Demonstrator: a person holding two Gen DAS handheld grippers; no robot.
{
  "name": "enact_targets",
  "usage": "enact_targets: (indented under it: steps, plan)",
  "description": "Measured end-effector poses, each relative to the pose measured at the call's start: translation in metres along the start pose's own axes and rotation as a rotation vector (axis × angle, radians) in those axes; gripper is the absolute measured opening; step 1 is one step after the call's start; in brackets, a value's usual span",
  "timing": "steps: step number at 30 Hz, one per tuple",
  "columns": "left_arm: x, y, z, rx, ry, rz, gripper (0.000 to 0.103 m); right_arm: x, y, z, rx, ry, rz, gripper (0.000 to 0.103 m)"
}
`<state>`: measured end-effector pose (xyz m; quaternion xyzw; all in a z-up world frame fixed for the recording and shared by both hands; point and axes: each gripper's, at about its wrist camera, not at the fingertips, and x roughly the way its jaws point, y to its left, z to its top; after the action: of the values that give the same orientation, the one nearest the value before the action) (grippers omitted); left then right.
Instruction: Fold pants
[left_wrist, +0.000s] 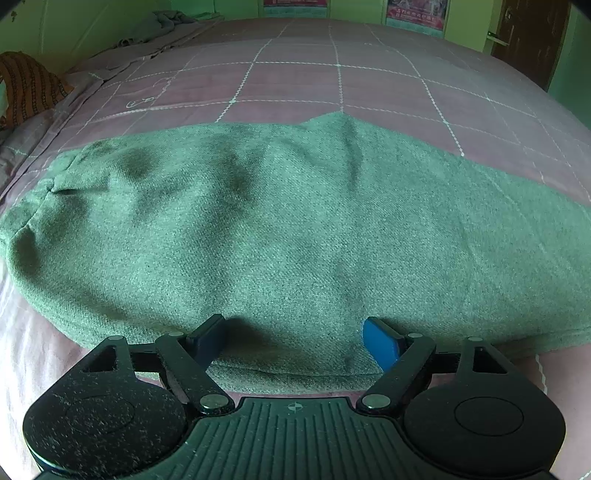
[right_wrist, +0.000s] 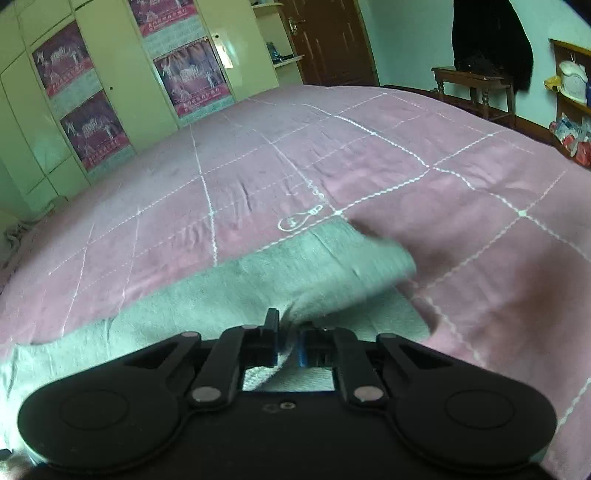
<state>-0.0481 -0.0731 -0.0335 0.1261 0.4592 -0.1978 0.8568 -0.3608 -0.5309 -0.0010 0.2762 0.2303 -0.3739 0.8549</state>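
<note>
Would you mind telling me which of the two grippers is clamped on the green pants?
The right gripper: its jaws are pinched shut on a fold of the green pants. The left gripper stands wide open, fabric untouched between its fingers.

No legible text; wardrobe posters (right_wrist: 190, 79) too blurred for reading

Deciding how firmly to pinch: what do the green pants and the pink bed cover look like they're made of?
The green pants look like a thick, matte woven or brushed fabric, perhaps wool-like: a speckled diagonal weave shows, and folds are soft and rounded. The right gripper is shut on a bunched fold of them. The pink bed cover looks like thin, matte cotton-type cloth with fine creases and white stitched grid lines.
</note>
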Motion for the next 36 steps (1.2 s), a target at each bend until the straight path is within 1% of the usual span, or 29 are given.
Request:
enact_targets:
  steps: [2,3,4,5,6,7,8,10,12,13,15,17,20,21,22,23,24,25,26,27,29,31,33,34,36]
  plan:
    - [0.0,0.0,0.0,0.004,-0.003,-0.001,0.082,0.014,-0.009,-0.005,-0.025,0.09,-0.066,0.011]
    - [-0.001,0.0,-0.001,0.005,-0.005,-0.004,0.082,0.018,-0.013,-0.007,-0.036,0.112,-0.076,0.013]
    - [-0.001,0.0,-0.001,0.01,-0.007,-0.006,0.082,0.014,-0.015,-0.007,-0.041,0.099,-0.085,0.022]
    - [-0.002,0.001,-0.002,0.016,-0.009,-0.009,0.082,0.009,-0.015,-0.005,-0.039,0.081,-0.105,0.028]
    - [-0.003,0.0,-0.002,0.02,-0.008,-0.01,0.082,0.003,-0.017,-0.002,-0.026,0.065,-0.106,0.033]
    - [-0.005,0.0,-0.001,0.021,-0.01,-0.007,0.082,-0.003,-0.02,0.0,-0.008,0.049,-0.133,0.044]
    - [-0.008,-0.002,0.001,0.023,-0.016,-0.003,0.082,-0.011,-0.024,0.002,0.014,0.017,-0.159,0.045]
    - [-0.015,-0.01,0.007,0.031,-0.034,-0.029,0.082,-0.024,-0.028,0.006,0.029,-0.042,-0.153,0.045]
    - [-0.017,-0.023,0.017,0.044,-0.05,-0.055,0.082,-0.028,-0.014,0.01,-0.033,-0.061,-0.116,0.045]
    - [-0.015,-0.031,0.023,0.053,-0.054,-0.061,0.082,-0.025,0.0,0.012,-0.085,-0.055,-0.085,0.045]
    - [-0.008,-0.048,0.037,0.049,-0.048,-0.075,0.082,-0.008,0.029,0.015,-0.162,-0.019,-0.031,0.045]
    - [0.002,-0.062,0.046,0.046,-0.036,-0.088,0.082,0.014,0.059,0.015,-0.209,0.016,0.032,0.043]
    - [0.021,-0.079,0.04,0.074,0.019,-0.078,0.082,0.045,0.104,0.013,-0.289,0.06,0.086,0.043]
    - [0.022,-0.082,0.033,0.081,0.012,-0.075,0.082,0.054,0.116,0.01,-0.314,0.066,0.092,0.043]
    - [0.02,-0.082,0.026,0.09,0.003,-0.075,0.082,0.061,0.124,0.005,-0.341,0.078,0.091,0.043]
    - [0.016,-0.081,0.017,0.095,0.002,-0.088,0.082,0.068,0.129,0.0,-0.372,0.115,0.081,0.043]
    - [0.013,-0.079,0.01,0.1,-0.002,-0.1,0.082,0.082,0.131,-0.011,-0.413,0.202,0.061,0.044]
    - [0.009,-0.077,0.002,0.114,-0.011,-0.111,0.082,0.084,0.128,-0.023,-0.44,0.235,0.064,0.044]
    - [0.006,-0.074,-0.002,0.125,-0.019,-0.119,0.082,0.075,0.124,-0.034,-0.477,0.199,0.074,0.044]
    - [0.004,-0.072,-0.005,0.13,-0.022,-0.126,0.082,0.068,0.12,-0.04,-0.494,0.189,0.083,0.044]
    - [0.002,-0.071,0.0,0.118,-0.006,-0.13,0.082,0.059,0.11,-0.043,-0.483,0.189,0.108,0.044]
    - [0.001,-0.071,0.01,0.1,-0.001,-0.136,0.082,0.057,0.109,-0.038,-0.466,0.198,0.114,0.044]
    - [0.005,-0.078,0.023,0.097,-0.007,-0.14,0.082,0.06,0.117,-0.028,-0.447,0.203,0.123,0.046]
    - [0.009,-0.085,0.029,0.106,-0.009,-0.135,0.082,0.062,0.122,-0.023,-0.431,0.2,0.146,0.044]
    - [0.02,-0.1,0.036,0.125,-0.002,-0.123,0.082,0.068,0.138,-0.016,-0.41,0.19,0.186,0.045]
